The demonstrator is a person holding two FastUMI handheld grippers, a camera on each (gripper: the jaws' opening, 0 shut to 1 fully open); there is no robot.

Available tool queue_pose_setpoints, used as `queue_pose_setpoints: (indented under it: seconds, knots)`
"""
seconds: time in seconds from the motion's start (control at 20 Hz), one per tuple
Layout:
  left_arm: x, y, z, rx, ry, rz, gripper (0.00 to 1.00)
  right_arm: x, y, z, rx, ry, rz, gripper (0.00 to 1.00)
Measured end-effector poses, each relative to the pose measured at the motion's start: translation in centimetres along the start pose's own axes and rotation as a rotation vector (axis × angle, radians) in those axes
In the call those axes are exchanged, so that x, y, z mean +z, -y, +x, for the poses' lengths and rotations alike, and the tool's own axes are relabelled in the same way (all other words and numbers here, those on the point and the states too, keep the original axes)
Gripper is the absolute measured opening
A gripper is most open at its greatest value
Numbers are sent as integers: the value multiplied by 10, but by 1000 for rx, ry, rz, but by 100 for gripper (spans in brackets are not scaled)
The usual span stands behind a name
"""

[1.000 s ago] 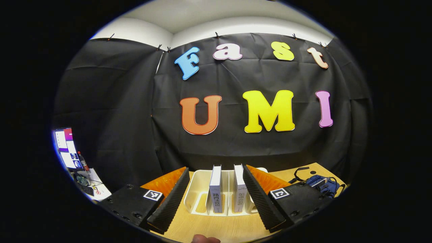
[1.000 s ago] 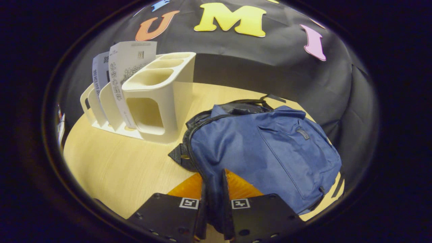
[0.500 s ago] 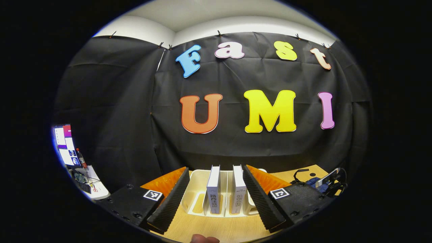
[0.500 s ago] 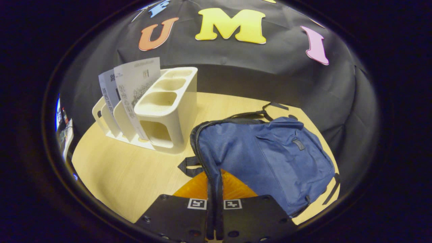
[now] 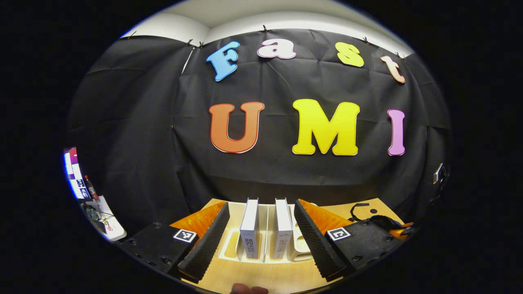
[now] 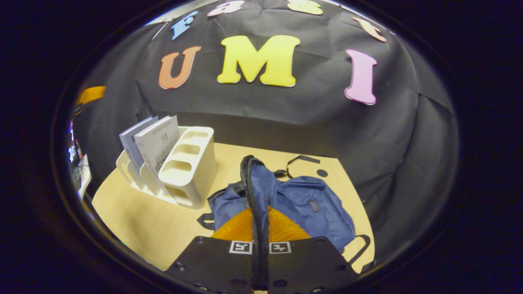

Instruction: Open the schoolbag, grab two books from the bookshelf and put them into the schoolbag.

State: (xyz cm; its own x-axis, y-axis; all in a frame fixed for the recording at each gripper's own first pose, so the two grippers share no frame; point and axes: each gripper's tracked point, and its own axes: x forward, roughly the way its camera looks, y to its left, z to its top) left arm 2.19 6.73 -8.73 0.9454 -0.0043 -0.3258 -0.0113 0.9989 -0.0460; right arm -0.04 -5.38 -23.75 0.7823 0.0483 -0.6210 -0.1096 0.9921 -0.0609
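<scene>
Blue fabric of the schoolbag point(image 6: 310, 204) now stands gathered into a ridge, where a second ago it lay flat and spread: the right tool point(image 6: 260, 245), its two fingers pressed together on the bag's zippered edge point(image 6: 247, 183), has lifted that edge off the bench point(image 6: 135, 220) and drawn back, so the bag looks smaller and sits toward 6 o'clock in the right gripper view. I judge this to be the opening step under way, the raised edge pulling the mouth apart. The bookshelf point(image 6: 192, 163) stands at about 9 o'clock of the bag, just beside it, with both books upright in its slots. In the left gripper view the left tool point(image 5: 261, 241) has eased closer to the rack; its fingers are wide apart with the two books point(image 5: 249, 228) framed between them at 6 o'clock, neither touched yet. That suggests a book grab is being lined up while the bag is held open.
</scene>
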Motion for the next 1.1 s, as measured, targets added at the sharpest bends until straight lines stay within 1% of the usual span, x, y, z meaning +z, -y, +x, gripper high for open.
queue_pose_setpoints:
  seconds: [0.15,0.35,0.5,0.6,0.7,0.9,1.0,1.1]
  knots:
    - [3,9,20,-44,-67,19,100,18,40,-13,-24,19,15,0]
    - [4,16,50,-89,-201,49,100,31,85,-17,-26,22,57,0]
    - [4,30,72,-126,-288,86,100,36,111,-16,-24,15,81,0]
    - [-1,46,89,-173,-373,93,100,40,123,-14,-16,10,97,0]
    - [-17,57,104,-209,-492,65,99,42,134,-12,-6,8,115,0]
    - [-53,61,127,-209,-739,21,100,42,150,-12,2,11,152,0]
    - [-65,59,135,-206,-828,16,100,40,155,-10,8,9,162,0]
    - [-81,52,144,-179,-917,27,100,39,159,-9,11,9,167,0]
